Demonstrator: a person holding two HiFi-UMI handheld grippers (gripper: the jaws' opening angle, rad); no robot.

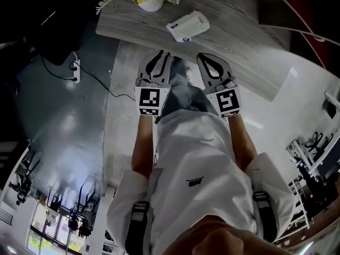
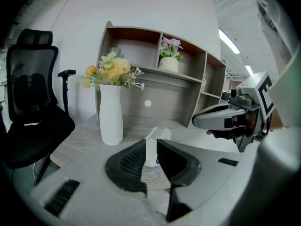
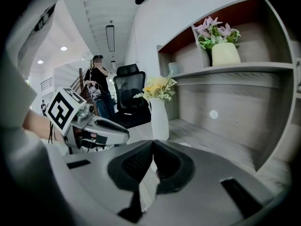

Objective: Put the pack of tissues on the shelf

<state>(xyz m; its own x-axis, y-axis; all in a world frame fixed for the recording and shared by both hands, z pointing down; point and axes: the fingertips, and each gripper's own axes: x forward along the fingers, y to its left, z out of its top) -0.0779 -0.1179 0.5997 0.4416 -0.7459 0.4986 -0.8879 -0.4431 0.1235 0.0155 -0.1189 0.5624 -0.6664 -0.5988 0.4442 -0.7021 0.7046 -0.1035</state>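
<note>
The pack of tissues, white with a blue mark, lies flat on the grey wooden desk. In the left gripper view the pack shows just beyond the jaws. My left gripper hangs short of the desk edge, its jaws a narrow gap apart with nothing in them. The right gripper hovers beside it, jaws touching at the tips and empty. The wooden shelf stands on the desk behind the pack.
A white vase of flowers stands on the desk left of the pack. One shelf board carries a potted plant. A black office chair is at the left. A power strip lies on the floor. A person stands far off.
</note>
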